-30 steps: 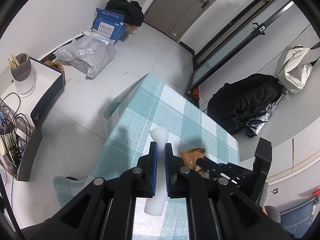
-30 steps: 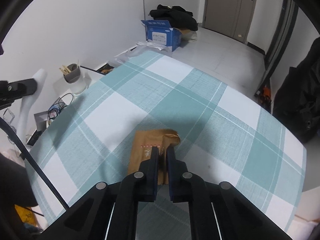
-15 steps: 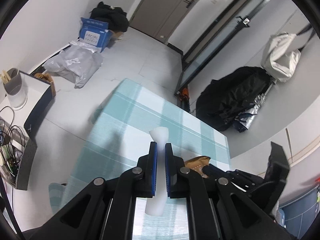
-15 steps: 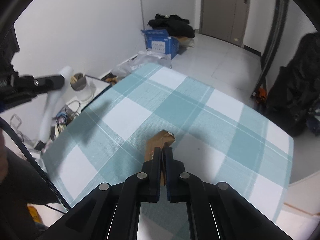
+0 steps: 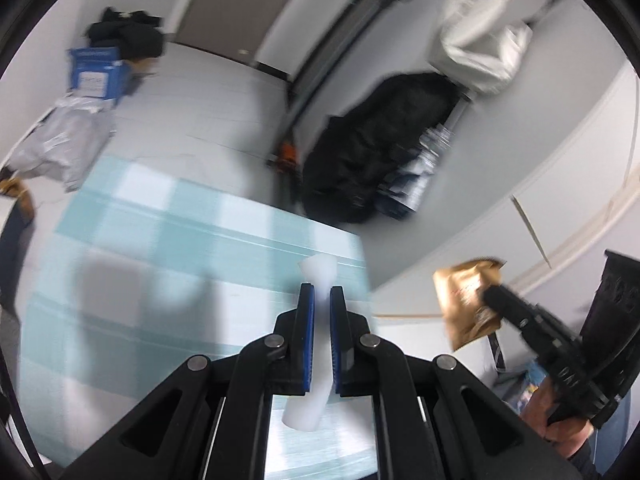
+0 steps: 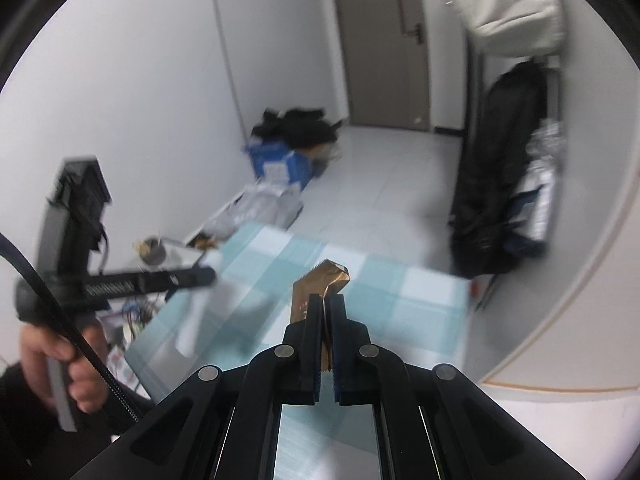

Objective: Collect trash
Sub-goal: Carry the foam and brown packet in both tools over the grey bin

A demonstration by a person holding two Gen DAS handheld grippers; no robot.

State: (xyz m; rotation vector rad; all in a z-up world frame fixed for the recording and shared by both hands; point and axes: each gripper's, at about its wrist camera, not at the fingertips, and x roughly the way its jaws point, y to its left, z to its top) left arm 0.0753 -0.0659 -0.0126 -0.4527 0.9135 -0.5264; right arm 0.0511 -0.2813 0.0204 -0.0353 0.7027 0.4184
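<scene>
A: What has changed over the table point(image 5: 132, 216)?

B: Both pieces of trash have left the cloth. A second ago the brown wrapper point(image 6: 320, 288) lay flat near the table's middle with the right gripper point(image 6: 326, 312) closing on it; now it hangs in the air, pinched tight between those jaws. The left gripper point(image 5: 319, 300) stays clamped on the white foam piece point(image 5: 316, 276) and has swung with it toward the table's right edge.

A: And where is the wrapper, seen from the left wrist?

B: Off past the right edge, against the wall, with the right hand point(image 5: 568, 424) below it.

A: So what follows?

B: No more trash shows on the cloth. Probably both pieces go to a bin, though none is in view.
</scene>
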